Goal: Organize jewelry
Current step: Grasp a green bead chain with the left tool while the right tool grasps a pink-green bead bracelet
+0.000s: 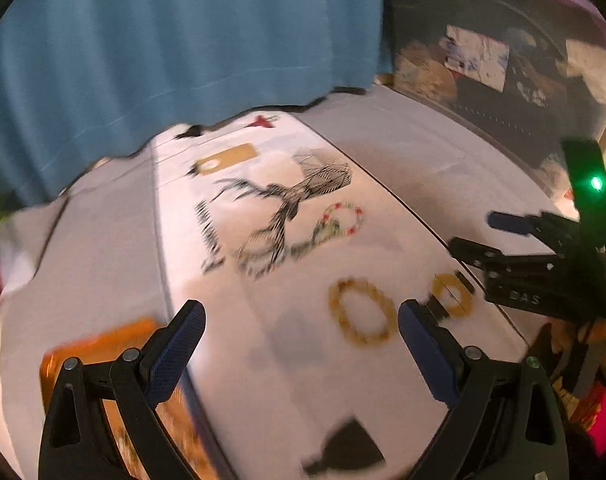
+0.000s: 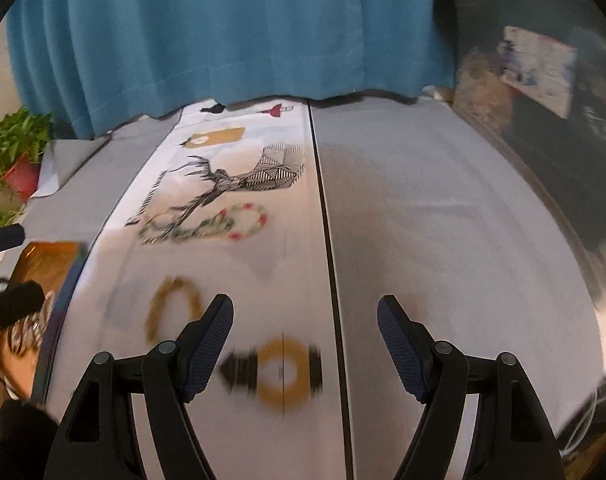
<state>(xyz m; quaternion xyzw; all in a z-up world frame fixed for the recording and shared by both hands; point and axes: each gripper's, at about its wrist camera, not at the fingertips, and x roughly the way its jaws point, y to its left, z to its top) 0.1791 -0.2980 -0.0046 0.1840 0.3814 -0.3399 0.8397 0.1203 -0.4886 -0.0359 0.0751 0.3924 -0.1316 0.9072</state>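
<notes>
Left hand-held gripper (image 1: pixel 301 322) wide apart, empty, right hand-held gripper (image 2: pixel 305 316) likewise, above gold bracelet (image 2: pixel 283 376)

It looked like a room in a home; a blue curtain (image 2: pixel 231 32) hung behind a table (image 2: pixel 443 208) covered by a white runner (image 2: pixel 231 280) printed with a stag and wreaths; a potted green plant (image 2: pixel 15 152) stood at the left edge; cluttered shelves (image 1: pixel 503 72) showed behind glass on the right.
</notes>
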